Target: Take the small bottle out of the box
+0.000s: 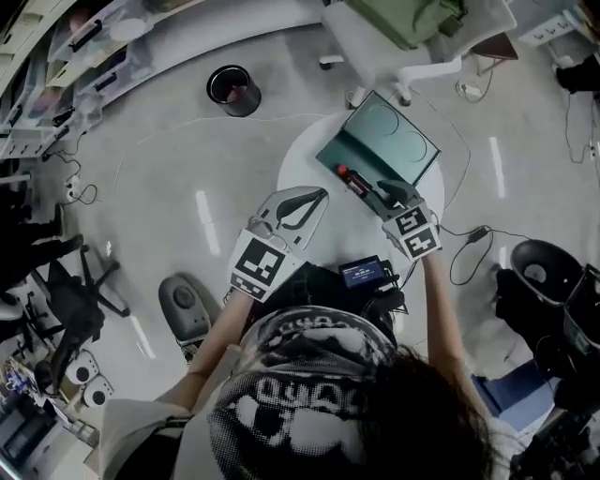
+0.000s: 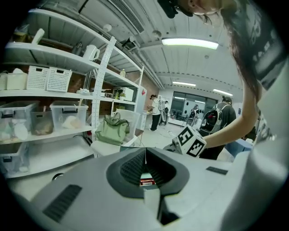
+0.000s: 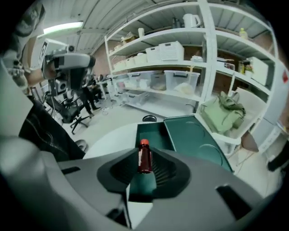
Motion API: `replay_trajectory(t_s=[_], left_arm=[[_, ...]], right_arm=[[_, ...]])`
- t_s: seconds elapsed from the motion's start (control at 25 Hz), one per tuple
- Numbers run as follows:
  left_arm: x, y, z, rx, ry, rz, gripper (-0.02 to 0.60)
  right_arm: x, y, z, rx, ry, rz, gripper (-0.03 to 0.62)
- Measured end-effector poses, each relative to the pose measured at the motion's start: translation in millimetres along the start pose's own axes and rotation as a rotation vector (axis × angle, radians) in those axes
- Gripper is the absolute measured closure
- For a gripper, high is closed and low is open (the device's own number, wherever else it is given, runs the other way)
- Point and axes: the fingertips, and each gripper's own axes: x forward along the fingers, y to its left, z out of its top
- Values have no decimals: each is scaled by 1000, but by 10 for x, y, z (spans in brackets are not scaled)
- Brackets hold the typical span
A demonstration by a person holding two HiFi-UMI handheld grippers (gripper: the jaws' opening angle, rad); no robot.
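Note:
The small bottle (image 1: 353, 180), dark red with a red cap, stands upright on the white round table (image 1: 305, 159) just in front of the open green box (image 1: 380, 142). In the right gripper view the bottle (image 3: 144, 158) rises between the two jaws of my right gripper (image 3: 145, 154). The jaws stand apart on either side of it and do not seem to press on it. The box tray (image 3: 154, 134) and its lid (image 3: 194, 135) lie behind. My left gripper (image 1: 314, 199) hovers at the table's near left edge, its jaws shut together (image 2: 145, 152) with nothing held.
A black waste bin (image 1: 233, 90) stands on the floor beyond the table. A white chair with a green bag (image 1: 408, 23) is behind the box. Shelving with plastic boxes (image 3: 171, 76) lines the wall. A black office chair (image 1: 70, 300) is at the left, and cables trail at the right.

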Motion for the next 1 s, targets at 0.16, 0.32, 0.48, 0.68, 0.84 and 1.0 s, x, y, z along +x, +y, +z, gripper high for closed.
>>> replay_trajectory(t_s=[0.16,0.32,0.48,0.68,0.84,1.0], left_arm=[[25,-35,-66,-15,8,51,568],[49,-44,-87,-26,11,108,568],[17,-49,-78,-43,7,162,568],[-33,-81,-133,-63,12,195,568],[-74,-75,-173,-67,19,204,568],[-127,-41,-168,-65,18,204,568]], right_arm=[[231,9,-182,-151,96,117,467],[392,53,-314,-363,198,216,441],[519,67,-417,-535,287,256,414],[709,98,-360,-438,277,272,419],[773,54,-334,-378,312,252,397],[703,-189,-251,-342,315,90,415]])
